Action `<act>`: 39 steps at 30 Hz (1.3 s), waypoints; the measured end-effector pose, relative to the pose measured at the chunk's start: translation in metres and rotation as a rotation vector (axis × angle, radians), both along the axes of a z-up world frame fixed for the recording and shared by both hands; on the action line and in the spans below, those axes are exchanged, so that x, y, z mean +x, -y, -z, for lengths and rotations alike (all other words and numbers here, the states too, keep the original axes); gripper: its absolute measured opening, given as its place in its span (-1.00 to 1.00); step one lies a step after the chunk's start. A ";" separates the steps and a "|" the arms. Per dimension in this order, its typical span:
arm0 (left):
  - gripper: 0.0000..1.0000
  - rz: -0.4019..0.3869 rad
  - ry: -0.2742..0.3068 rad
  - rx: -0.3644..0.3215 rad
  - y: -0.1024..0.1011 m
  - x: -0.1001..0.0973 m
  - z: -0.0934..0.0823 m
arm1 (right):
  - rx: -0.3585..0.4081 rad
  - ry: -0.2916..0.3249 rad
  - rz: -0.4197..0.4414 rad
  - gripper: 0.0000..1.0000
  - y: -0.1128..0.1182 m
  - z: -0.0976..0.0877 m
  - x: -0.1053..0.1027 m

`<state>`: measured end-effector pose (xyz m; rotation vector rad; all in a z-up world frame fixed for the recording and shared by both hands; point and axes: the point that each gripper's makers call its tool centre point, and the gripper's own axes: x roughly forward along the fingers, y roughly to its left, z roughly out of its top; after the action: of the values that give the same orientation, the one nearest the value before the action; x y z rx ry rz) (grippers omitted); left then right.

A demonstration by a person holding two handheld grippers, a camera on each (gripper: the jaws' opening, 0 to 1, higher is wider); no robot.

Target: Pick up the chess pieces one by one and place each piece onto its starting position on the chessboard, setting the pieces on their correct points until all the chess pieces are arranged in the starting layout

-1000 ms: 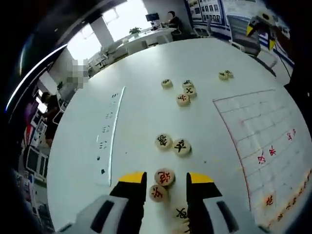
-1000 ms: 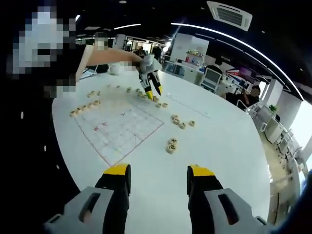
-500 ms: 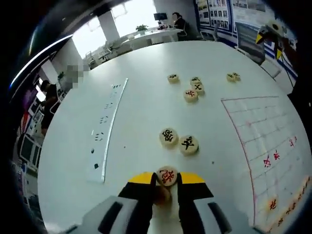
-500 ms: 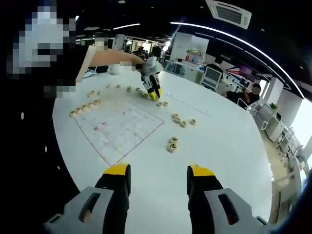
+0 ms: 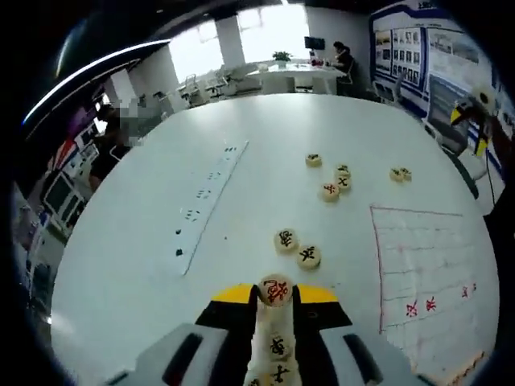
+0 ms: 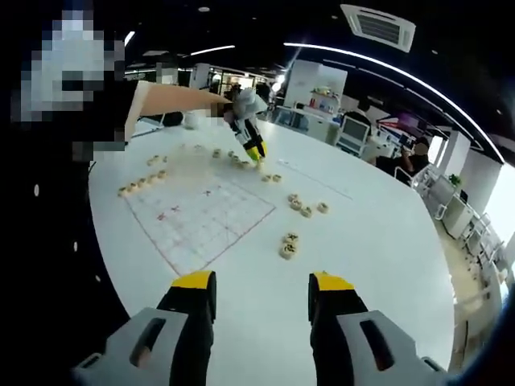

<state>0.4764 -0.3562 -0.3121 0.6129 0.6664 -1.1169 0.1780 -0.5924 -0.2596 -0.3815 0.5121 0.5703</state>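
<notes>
My left gripper (image 5: 276, 299) is shut on a round wooden chess piece with a red character (image 5: 276, 288), held above the white table. Under the jaws lie two more pieces (image 5: 279, 346). Ahead sit a pair of pieces (image 5: 297, 248), a small cluster (image 5: 332, 183) and two further ones (image 5: 400, 174). The chessboard sheet (image 5: 426, 273) with red marks lies to the right. My right gripper (image 6: 261, 299) stands open and holds nothing, low over the table's near edge. From there the left gripper (image 6: 253, 149) shows beyond the chessboard (image 6: 201, 215), in a person's hand.
A long white power strip (image 5: 206, 203) lies on the table to the left. A row of pieces (image 6: 142, 182) lines the board's far-left edge, with more scattered pieces (image 6: 288, 245) to its right. Desks, screens and seated people surround the round table (image 6: 378, 257).
My left gripper closed on the red-character piece and rose with it, so the table's pieces look farther off. The right gripper stayed still and open.
</notes>
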 end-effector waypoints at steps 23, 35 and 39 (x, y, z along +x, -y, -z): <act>-0.60 -0.363 0.096 -0.232 -0.102 -0.207 -0.044 | 0.089 0.045 -0.247 -0.10 -0.081 0.004 0.007; -0.60 -0.422 0.027 -0.240 -0.082 -0.283 0.003 | 0.109 0.050 -0.260 -0.10 -0.091 0.002 -0.004; -0.60 -0.418 -0.017 -0.204 -0.075 -0.301 0.021 | 0.109 0.045 -0.255 -0.10 -0.090 0.004 -0.007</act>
<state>0.1758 -0.2809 -0.3332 0.2709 0.6493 -0.7865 0.1710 -0.5025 -0.2635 -0.3576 0.3895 0.8305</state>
